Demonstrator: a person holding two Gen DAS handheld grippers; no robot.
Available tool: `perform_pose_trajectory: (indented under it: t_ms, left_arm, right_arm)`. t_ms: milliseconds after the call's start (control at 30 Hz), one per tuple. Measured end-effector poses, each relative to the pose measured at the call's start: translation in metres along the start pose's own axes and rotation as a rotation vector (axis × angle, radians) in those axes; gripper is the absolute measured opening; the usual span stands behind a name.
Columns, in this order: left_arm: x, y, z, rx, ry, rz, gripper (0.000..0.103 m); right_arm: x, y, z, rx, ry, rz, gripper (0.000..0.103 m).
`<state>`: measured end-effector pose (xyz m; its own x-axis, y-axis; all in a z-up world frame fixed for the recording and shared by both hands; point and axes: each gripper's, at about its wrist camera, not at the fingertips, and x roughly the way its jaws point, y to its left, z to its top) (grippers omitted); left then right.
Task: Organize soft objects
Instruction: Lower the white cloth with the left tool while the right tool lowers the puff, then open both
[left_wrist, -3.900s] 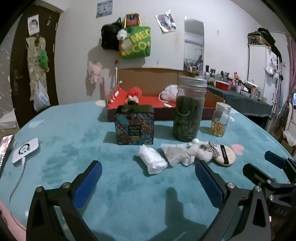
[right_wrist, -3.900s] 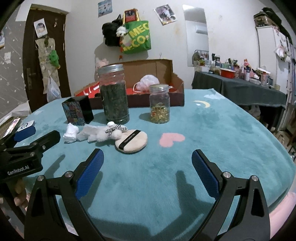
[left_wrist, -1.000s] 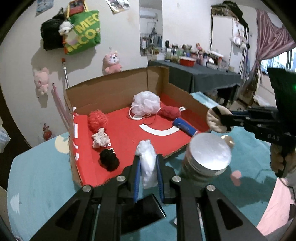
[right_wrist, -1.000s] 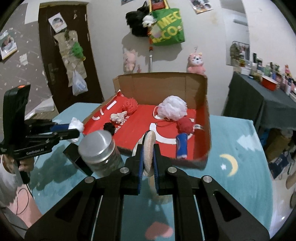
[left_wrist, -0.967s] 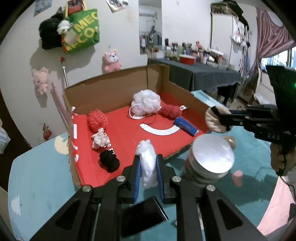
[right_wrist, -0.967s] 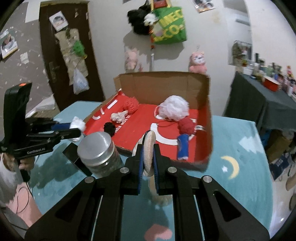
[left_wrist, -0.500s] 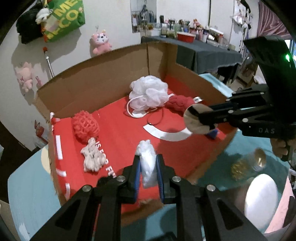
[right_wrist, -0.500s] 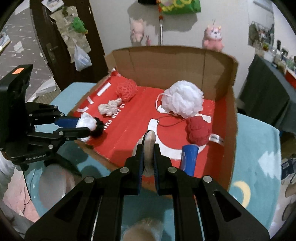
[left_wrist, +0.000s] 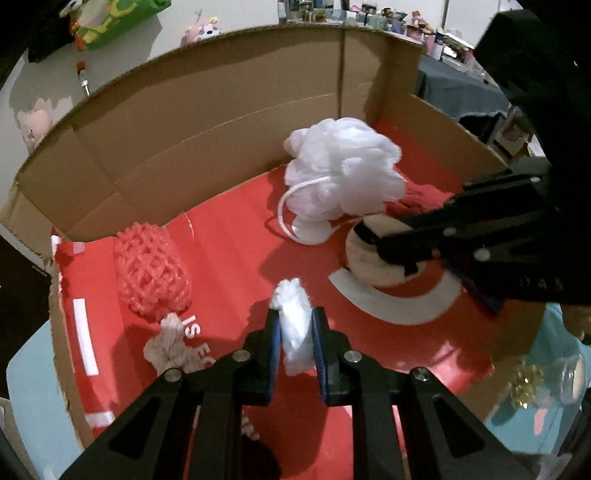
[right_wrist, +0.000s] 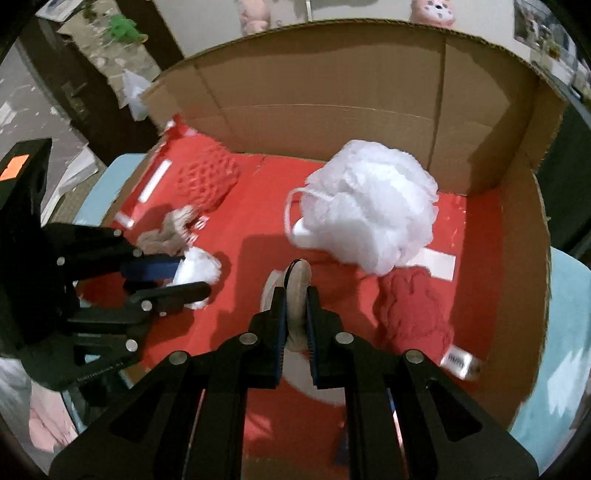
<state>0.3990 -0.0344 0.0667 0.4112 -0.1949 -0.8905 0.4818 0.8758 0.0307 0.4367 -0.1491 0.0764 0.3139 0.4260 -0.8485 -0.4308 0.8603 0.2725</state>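
Matt corrugated cardboard box (left_wrist: 221, 122) with glossy red floor holds a frothy white mesh pouf (left_wrist: 343, 170) and knitted red ball (left_wrist: 153, 273).

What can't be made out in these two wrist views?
- Beige round powder puff: right wrist view shows only its edge; the closed right gripper hides its faces.
- White crumpled soft wad: its lower part is hidden by the left gripper in the left wrist view.
- Small silver-labelled item under the dark red knitted piece: blurred, unreadable.
- Box floor near the cameras: covered by gripper bodies.
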Motion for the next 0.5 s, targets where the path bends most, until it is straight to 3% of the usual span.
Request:
perform_pose_trajectory:
  t_ms: [500]
  left_arm:
    - [0.0098,0.0001,0.0011,-0.003,-0.003,-0.008,0.019]
  right_arm:
    - [0.0133,-0.0068,0.0052,0.034,0.051,-0.013,0.012]
